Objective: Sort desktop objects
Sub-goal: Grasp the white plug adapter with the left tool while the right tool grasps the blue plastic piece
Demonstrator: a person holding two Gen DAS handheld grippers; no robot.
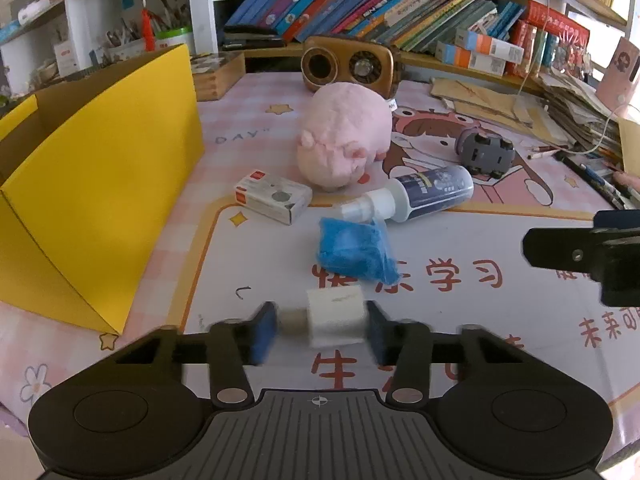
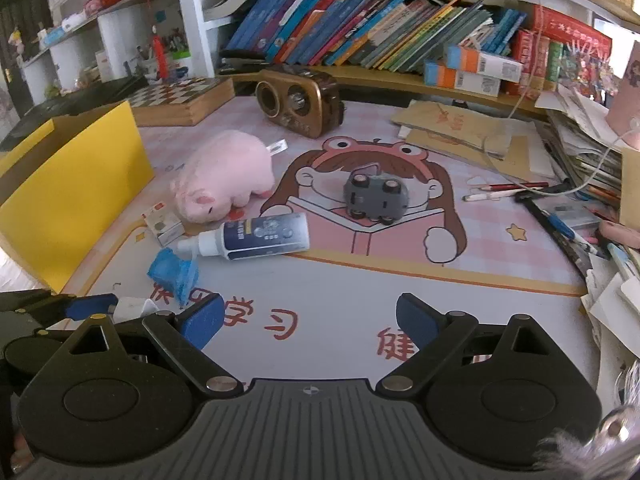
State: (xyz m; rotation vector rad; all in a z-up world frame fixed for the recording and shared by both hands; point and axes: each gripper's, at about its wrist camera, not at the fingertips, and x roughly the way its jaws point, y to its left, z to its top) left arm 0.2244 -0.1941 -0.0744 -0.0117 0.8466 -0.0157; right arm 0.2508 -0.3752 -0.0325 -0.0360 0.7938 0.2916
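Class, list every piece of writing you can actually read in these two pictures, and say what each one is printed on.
"DAY": desk mat, near the yellow box.
"学习": desk mat, large red characters in front of the blue cloth.
Other red characters on the mat: cut off or covered.
Spray bottle label: too blurred.
Small carton: too small.
Book spines on the shelf: too small.
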